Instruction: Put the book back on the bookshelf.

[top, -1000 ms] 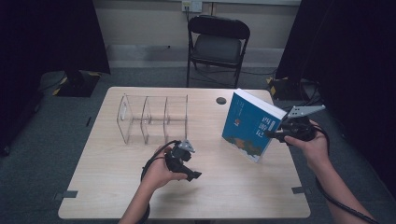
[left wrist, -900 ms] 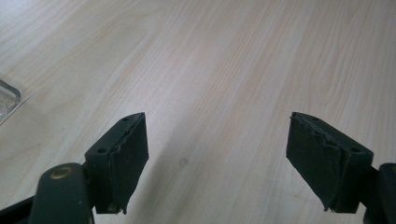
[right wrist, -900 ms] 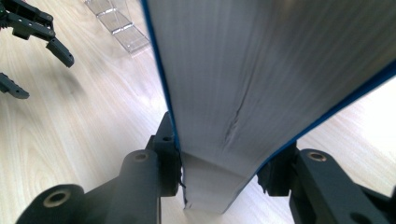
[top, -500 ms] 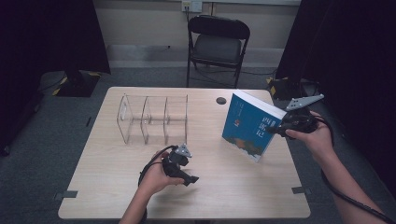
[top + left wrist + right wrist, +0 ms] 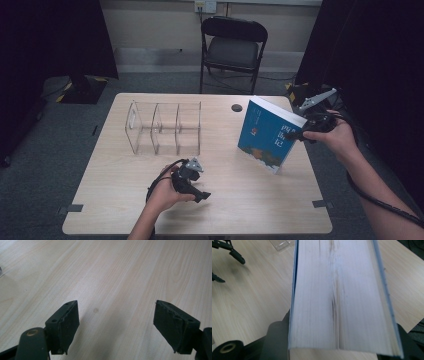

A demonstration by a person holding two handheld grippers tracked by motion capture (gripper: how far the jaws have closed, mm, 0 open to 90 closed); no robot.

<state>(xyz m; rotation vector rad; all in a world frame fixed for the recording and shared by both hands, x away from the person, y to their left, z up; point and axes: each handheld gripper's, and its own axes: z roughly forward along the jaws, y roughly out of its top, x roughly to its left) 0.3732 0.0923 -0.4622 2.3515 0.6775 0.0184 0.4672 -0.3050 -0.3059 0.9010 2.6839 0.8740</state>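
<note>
A thick book with a blue cover (image 5: 267,134) stands tilted at the right of the table, its lower corner down at the tabletop. My right gripper (image 5: 301,133) is shut on its upper right edge. In the right gripper view the white page edge (image 5: 337,295) runs away between the two jaws. My left gripper (image 5: 197,187) rests low over the table near the front, held in a hand. It is open, with bare wood between its pads (image 5: 66,322).
A clear acrylic divider rack (image 5: 165,127) stands at the table's back left; its corner (image 5: 280,243) also shows beyond the book. A small black disc (image 5: 236,107) lies near the back edge. A folding chair (image 5: 232,45) stands behind the table (image 5: 120,200).
The right gripper has risen a little with the book's upper edge, standing the book more upright. The left hand has drawn its gripper back toward the front edge.
</note>
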